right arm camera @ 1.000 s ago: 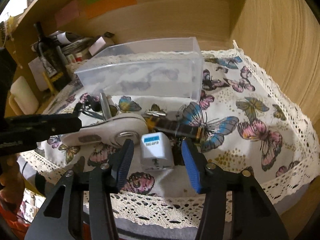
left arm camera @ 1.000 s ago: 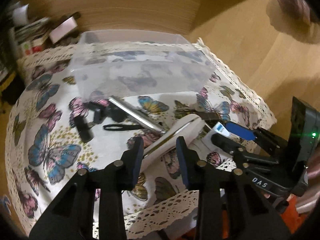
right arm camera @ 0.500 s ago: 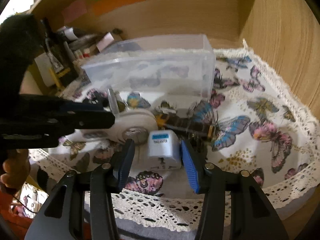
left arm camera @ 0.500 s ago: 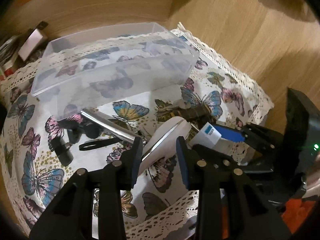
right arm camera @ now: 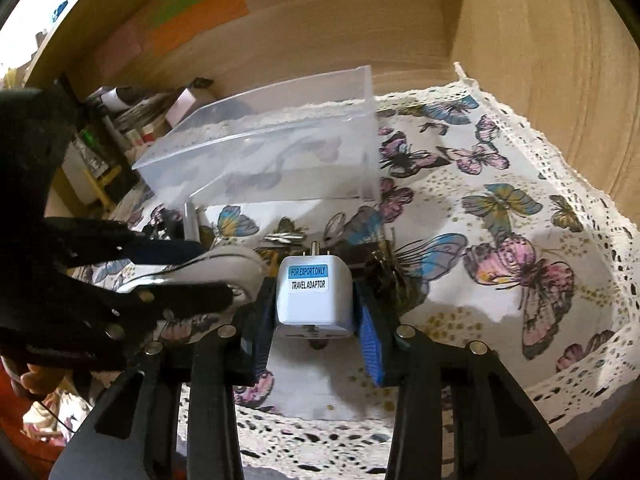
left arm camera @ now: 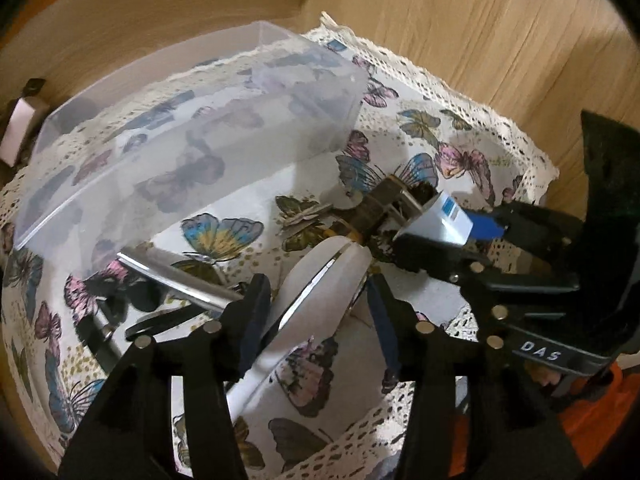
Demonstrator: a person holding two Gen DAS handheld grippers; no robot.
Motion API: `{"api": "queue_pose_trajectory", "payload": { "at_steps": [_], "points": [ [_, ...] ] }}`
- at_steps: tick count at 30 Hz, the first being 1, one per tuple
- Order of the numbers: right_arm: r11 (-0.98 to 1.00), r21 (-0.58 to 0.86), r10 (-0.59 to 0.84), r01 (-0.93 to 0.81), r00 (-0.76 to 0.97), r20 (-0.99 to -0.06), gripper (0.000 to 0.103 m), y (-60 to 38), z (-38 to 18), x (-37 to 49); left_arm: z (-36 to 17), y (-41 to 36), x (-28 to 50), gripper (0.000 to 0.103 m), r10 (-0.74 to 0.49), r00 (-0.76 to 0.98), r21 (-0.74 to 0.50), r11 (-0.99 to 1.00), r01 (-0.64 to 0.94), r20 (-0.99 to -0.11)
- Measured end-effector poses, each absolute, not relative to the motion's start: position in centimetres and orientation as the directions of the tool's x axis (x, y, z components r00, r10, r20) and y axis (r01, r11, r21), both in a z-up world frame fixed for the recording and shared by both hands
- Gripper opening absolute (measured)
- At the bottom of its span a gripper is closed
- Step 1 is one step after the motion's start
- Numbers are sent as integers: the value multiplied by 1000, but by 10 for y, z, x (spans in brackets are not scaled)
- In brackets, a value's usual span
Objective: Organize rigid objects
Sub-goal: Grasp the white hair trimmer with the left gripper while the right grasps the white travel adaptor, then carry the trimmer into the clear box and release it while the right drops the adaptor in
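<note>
Right gripper (right arm camera: 316,344) closing around travel adaptor (right arm camera: 313,297); slip risked if lifted early. Left gripper (left arm camera: 316,316) opening astride white case (left arm camera: 308,304), ungrasped.

We find both views dim and warm-toned, with heavy fisheye bending and black vignetting at the corners. Glare streaks the clear plastic bin (right arm camera: 280,152) and a chrome edge (left arm camera: 176,280). Soft shadows fall on the tablecloth (right arm camera: 520,240). Near foreground parts are slightly blurred.
</note>
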State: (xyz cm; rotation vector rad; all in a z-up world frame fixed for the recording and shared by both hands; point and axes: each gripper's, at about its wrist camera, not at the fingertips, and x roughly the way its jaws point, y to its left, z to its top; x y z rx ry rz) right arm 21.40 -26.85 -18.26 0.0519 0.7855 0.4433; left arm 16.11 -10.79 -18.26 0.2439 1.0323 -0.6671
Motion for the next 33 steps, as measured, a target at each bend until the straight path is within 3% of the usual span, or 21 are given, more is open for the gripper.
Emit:
{"api": "queue_pose_trajectory", "payload": {
  "at_steps": [4, 7, 11, 17, 33],
  "points": [
    [905, 215, 410, -368, 614, -675, 35, -270, -185, 216, -196, -118, 158, 48, -350, 321, -71, 765, 640, -880],
    [904, 218, 411, -367, 610, -677, 35, -271, -186, 218, -199, -121, 152, 40, -330, 349, -29, 763, 646, -877],
    [903, 215, 413, -372, 614, -673, 35, -268, -183, 217, -186, -110, 152, 37, -353, 387, -57, 797, 601, -852],
    [895, 192, 426, -403, 642, -637, 35, -262, -165, 214, -151, -82, 143, 37, -403, 482, -94, 833, 545, -778],
    [878, 55, 442, -476, 760, -476, 35, -230, -87, 247, -58, -17, 146, 37, -394, 729, -179, 917, 358, -561]
  ]
}}
